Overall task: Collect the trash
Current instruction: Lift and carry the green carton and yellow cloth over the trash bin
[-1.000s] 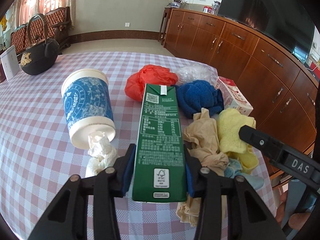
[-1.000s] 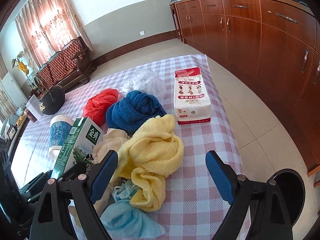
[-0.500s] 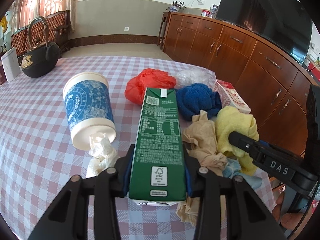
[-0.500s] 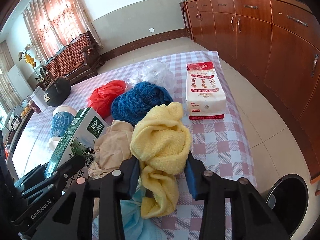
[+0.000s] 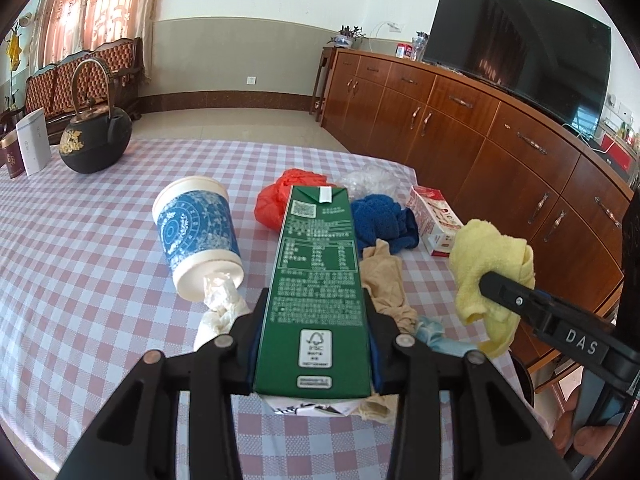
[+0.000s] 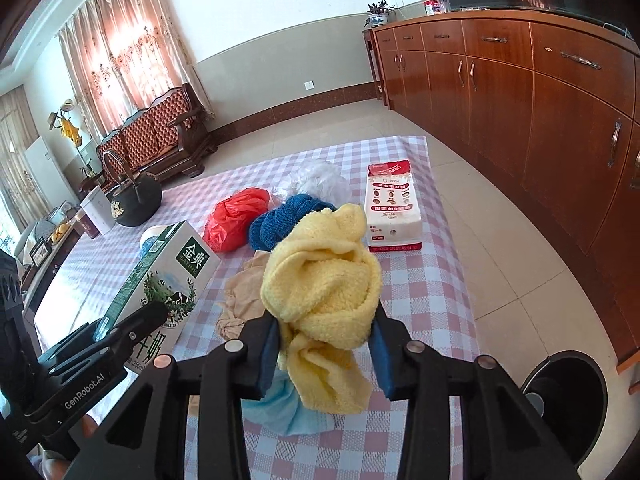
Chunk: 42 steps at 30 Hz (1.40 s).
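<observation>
Here the left gripper (image 5: 314,344) clamps a green milk carton (image 5: 316,292) with white print, lifted over the checked table (image 5: 80,260). The right gripper (image 6: 326,340) pinches a crumpled yellow cloth (image 6: 324,280) above it. Beyond lies a blue-patterned cup (image 5: 198,232).

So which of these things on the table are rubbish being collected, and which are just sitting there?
Part of the job: green milk carton in the left gripper; yellow cloth in the right gripper; tipped paper cup; crumpled tissue; red plastic bag; bin.

Just lying about: black kettle; TV.
</observation>
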Each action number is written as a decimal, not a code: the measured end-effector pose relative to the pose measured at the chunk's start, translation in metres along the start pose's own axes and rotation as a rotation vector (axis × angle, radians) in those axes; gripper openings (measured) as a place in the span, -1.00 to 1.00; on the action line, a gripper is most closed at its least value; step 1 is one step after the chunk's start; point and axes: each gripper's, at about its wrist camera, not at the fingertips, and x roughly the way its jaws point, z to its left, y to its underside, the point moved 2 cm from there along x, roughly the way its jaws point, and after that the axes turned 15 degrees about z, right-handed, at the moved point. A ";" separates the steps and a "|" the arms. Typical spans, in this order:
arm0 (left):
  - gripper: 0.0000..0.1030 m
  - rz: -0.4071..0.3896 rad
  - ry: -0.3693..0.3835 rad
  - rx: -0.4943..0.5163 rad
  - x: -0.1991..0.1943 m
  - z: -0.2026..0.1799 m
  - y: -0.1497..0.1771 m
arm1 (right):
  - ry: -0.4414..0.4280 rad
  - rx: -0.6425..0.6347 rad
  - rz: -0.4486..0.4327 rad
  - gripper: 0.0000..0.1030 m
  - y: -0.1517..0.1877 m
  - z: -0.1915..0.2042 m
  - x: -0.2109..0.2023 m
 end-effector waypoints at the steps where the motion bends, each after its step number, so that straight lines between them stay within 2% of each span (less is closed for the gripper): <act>1: -0.21 0.003 0.002 0.001 -0.001 0.000 0.003 | -0.002 -0.001 0.000 -0.19 0.004 0.001 -0.003; 9: -0.21 0.059 -0.012 -0.003 0.004 -0.003 0.035 | -0.003 -0.005 0.019 -0.19 0.036 0.000 -0.014; 15: -0.11 0.099 -0.025 -0.021 0.016 -0.003 0.038 | -0.003 0.008 0.035 -0.19 0.048 -0.005 -0.012; 19: -0.12 0.088 -0.020 -0.017 0.020 -0.004 0.033 | -0.006 0.010 0.038 -0.19 0.050 -0.005 -0.011; 20: -0.20 0.086 -0.018 -0.016 0.021 -0.004 0.032 | -0.006 0.010 0.038 -0.19 0.050 -0.005 -0.011; 23: -0.21 0.065 -0.022 -0.015 0.018 -0.003 0.034 | -0.012 0.010 0.037 -0.19 0.051 -0.005 -0.012; 30: -0.23 -0.018 -0.021 -0.021 -0.013 -0.001 0.033 | -0.016 0.015 -0.001 -0.19 0.051 -0.007 -0.030; 36: -0.23 -0.048 0.039 0.048 -0.038 -0.036 0.030 | 0.010 0.036 -0.044 -0.19 0.061 -0.024 -0.061; 42: -0.23 -0.002 0.142 0.140 -0.030 -0.095 0.038 | 0.071 0.115 -0.064 -0.19 0.088 -0.072 -0.091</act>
